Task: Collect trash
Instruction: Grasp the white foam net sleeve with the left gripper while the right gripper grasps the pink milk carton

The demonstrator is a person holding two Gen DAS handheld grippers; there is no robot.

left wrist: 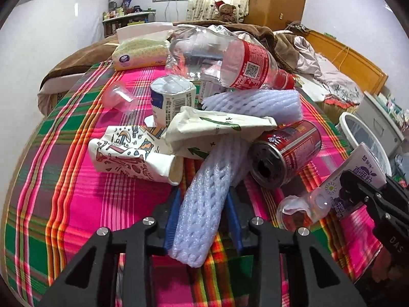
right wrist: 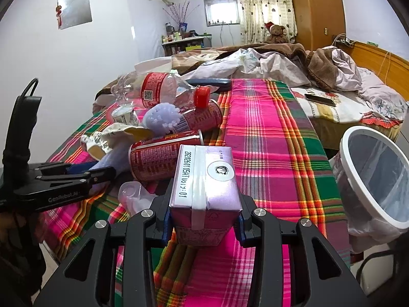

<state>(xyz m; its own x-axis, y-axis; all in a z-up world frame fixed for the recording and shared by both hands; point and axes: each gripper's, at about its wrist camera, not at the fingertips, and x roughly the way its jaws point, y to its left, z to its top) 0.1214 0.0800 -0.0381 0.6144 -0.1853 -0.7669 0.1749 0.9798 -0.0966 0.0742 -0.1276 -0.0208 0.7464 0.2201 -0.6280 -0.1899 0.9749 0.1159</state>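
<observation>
A pile of trash lies on a plaid cloth [left wrist: 84, 199]. My left gripper [left wrist: 203, 209] is shut on a white foam fruit net [left wrist: 204, 204] at the front of the pile. My right gripper [right wrist: 204, 220] is shut on a purple drink carton [right wrist: 204, 189], which also shows in the left wrist view [left wrist: 358, 176]. The pile holds a clear bottle with a red label [left wrist: 230, 58], a red can [left wrist: 286, 156], a yogurt cup [left wrist: 171, 99], paper wrappers [left wrist: 217, 130] and crushed clear cups [left wrist: 301, 207]. A white-rimmed bin with a liner [right wrist: 375, 176] stands to the right.
A tissue pack [left wrist: 140, 55] lies at the cloth's far end. A clear plastic cup [left wrist: 118, 97] lies left of the pile. A bed with rumpled bedding [right wrist: 281, 64] and a phone [right wrist: 319, 99] is behind. The left gripper shows at the left of the right wrist view [right wrist: 76, 176].
</observation>
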